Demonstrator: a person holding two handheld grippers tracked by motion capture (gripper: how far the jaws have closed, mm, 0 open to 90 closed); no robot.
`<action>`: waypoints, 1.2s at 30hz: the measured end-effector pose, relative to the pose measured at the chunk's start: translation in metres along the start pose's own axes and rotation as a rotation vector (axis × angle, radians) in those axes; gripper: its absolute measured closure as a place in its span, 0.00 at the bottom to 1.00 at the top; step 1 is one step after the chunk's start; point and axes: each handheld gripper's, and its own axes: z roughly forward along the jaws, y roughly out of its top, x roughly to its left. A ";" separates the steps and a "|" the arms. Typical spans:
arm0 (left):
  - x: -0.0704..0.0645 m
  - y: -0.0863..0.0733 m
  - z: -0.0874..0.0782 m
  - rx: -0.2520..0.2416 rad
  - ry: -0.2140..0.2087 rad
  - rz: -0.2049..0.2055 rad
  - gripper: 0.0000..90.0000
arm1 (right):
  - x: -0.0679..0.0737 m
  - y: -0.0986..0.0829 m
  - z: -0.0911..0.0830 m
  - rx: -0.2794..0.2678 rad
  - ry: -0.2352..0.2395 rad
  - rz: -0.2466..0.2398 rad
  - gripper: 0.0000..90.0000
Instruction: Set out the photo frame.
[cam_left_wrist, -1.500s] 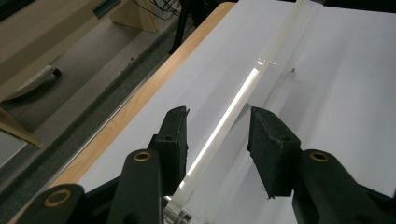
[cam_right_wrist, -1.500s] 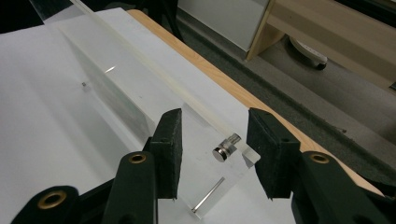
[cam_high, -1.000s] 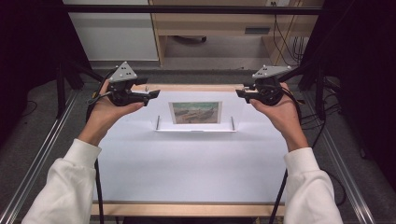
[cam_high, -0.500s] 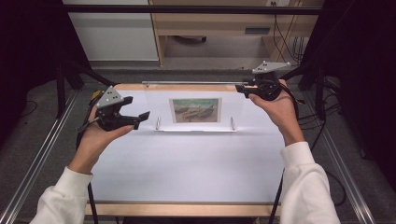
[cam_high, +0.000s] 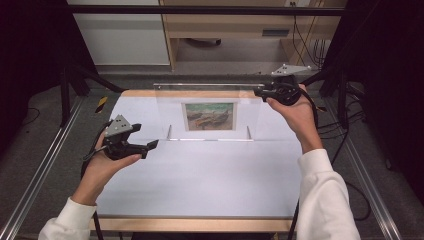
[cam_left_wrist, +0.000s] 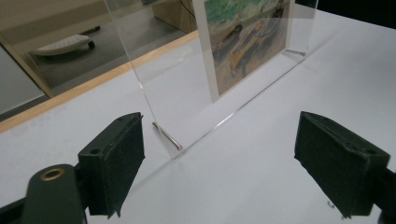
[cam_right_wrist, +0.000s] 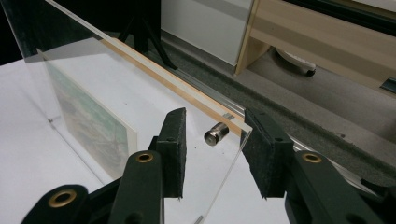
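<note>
High view: we see the acrylic picture frame upright at the worktop's far edge. Right hand-held gripper, jaws spread, straddles the frame's top corner, likely steadying it. Left hand-held gripper, spread, waits near the frame's base; its view reveals a metal standoff pin.

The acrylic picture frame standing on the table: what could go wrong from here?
1. The right gripper has its jaws around the acrylic frame's top corner without clamping it, so the upright frame could tip.
2. The left gripper is open and off the frame, near a bottom metal pin; it could knock it.
</note>
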 end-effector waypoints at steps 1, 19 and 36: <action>-0.001 -0.001 0.001 0.000 -0.008 0.001 0.17 | 0.000 0.000 0.000 0.000 0.000 0.001 0.67; -0.006 -0.010 0.007 0.009 -0.026 -0.012 0.18 | -0.002 -0.001 0.005 -0.003 -0.012 0.008 0.64; -0.006 -0.016 0.008 0.003 0.000 -0.033 0.18 | -0.005 -0.007 -0.004 -0.002 -0.034 0.021 0.52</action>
